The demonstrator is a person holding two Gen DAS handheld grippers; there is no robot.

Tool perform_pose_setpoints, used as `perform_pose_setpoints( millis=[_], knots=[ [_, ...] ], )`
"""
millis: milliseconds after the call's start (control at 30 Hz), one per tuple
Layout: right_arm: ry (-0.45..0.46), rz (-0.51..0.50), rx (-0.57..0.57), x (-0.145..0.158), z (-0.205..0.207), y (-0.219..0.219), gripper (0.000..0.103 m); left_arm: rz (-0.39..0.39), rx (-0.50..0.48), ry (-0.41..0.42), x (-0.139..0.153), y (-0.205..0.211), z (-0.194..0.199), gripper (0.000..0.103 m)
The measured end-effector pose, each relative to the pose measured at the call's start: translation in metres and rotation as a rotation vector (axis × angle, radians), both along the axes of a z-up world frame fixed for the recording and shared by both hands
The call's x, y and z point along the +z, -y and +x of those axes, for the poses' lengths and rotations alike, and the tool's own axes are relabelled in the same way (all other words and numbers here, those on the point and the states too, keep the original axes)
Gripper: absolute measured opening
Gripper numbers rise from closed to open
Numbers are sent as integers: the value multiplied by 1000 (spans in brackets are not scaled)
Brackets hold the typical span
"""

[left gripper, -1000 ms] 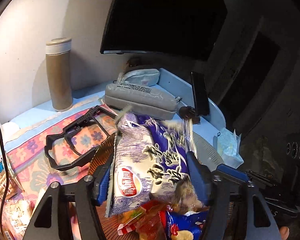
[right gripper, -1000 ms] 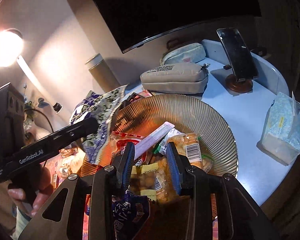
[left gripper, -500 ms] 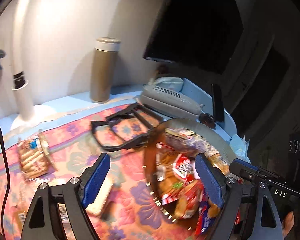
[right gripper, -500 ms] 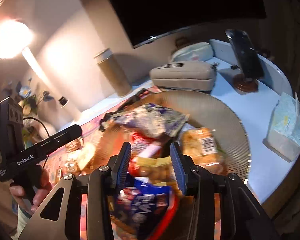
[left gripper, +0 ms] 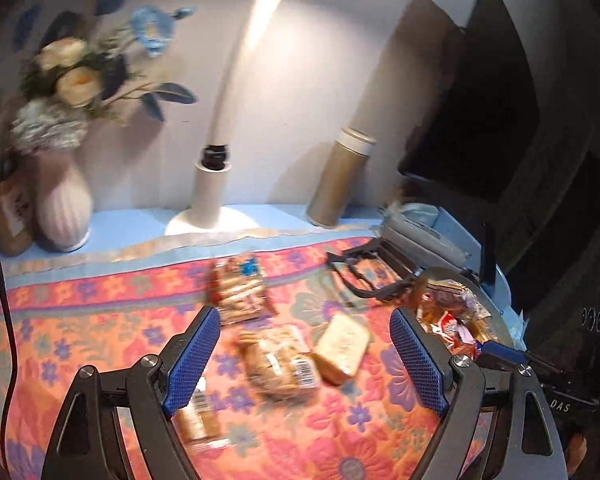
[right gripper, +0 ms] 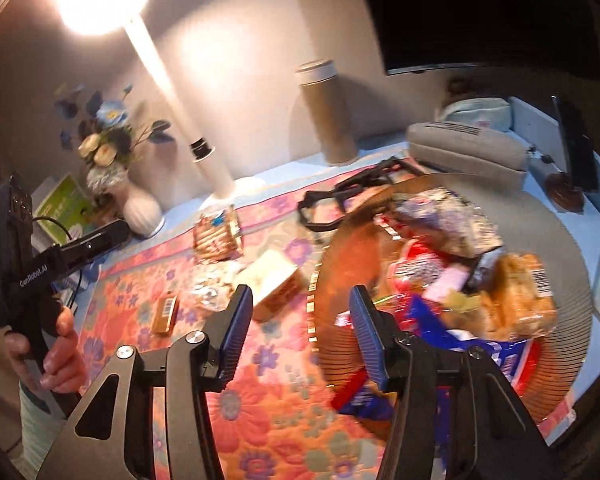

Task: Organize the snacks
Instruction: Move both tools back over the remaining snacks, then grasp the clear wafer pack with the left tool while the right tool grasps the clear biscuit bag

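My left gripper (left gripper: 305, 354) is open and empty above the floral cloth. Loose snack packets lie under and ahead of it: a clear bag of round snacks (left gripper: 278, 362), a pale wrapped cake (left gripper: 342, 347), a striped packet (left gripper: 239, 287) and a small brown bar (left gripper: 198, 412). The ribbed amber bowl (right gripper: 572, 248) at the right holds several packets, among them a purple-white chip bag (right gripper: 444, 220) and a blue bag (right gripper: 476, 352). My right gripper (right gripper: 301, 326) is open and empty over the bowl's left rim. The bowl also shows in the left wrist view (left gripper: 496, 320).
A black plastic frame (left gripper: 370, 270) lies on the cloth by the bowl. Along the wall stand a flower vase (left gripper: 62, 204), a lamp base (left gripper: 212, 200), a tan flask (left gripper: 340, 178) and grey pouches (right gripper: 466, 152). A phone on a stand (right gripper: 572, 148) is at far right.
The left gripper let the purple chip bag go into the bowl, then swung left over the loose packets on the cloth. The right gripper opened wider and shifted left.
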State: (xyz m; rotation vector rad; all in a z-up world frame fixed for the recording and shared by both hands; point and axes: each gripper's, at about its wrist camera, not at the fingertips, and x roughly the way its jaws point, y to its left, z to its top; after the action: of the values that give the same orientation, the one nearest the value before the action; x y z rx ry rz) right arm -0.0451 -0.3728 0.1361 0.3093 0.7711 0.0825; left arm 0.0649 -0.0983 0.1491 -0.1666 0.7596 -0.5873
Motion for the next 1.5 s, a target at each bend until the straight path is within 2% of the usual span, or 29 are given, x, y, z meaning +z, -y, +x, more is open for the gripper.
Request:
perform_pose_setpoints(
  millis=[167, 267, 400, 567, 700, 800, 967, 1300, 1500],
  knots=[
    [-24, -29, 84, -5, 10, -46, 55, 15, 61, -27, -13, -40, 2, 85],
    [-49, -36, 129, -13, 18, -70, 55, 35, 67, -59, -27, -48, 3, 85],
    [-88, -41, 165, -25, 29, -91, 55, 68, 52, -87, -48, -48, 2, 85],
    [-147, -5, 179, -42, 46, -98, 55, 126, 36, -111, -83, -35, -3, 85],
    [-207, 51, 185, -60, 63, -99, 55, 150, 33, -173, -112, -29, 2, 76],
    [-238, 80, 184, -73, 75, -102, 58, 150, 31, -203, -126, -26, 7, 74],
    [-249, 97, 142, -88, 95, -105, 76, 193, 30, -179, -134, -22, 10, 72],
    [-291, 130, 120, -113, 131, -121, 77, 226, 33, -124, -137, -18, 8, 70],
    [-277, 154, 74, -116, 147, -125, 87, 231, 31, -115, -138, -19, 7, 70]
  ],
)
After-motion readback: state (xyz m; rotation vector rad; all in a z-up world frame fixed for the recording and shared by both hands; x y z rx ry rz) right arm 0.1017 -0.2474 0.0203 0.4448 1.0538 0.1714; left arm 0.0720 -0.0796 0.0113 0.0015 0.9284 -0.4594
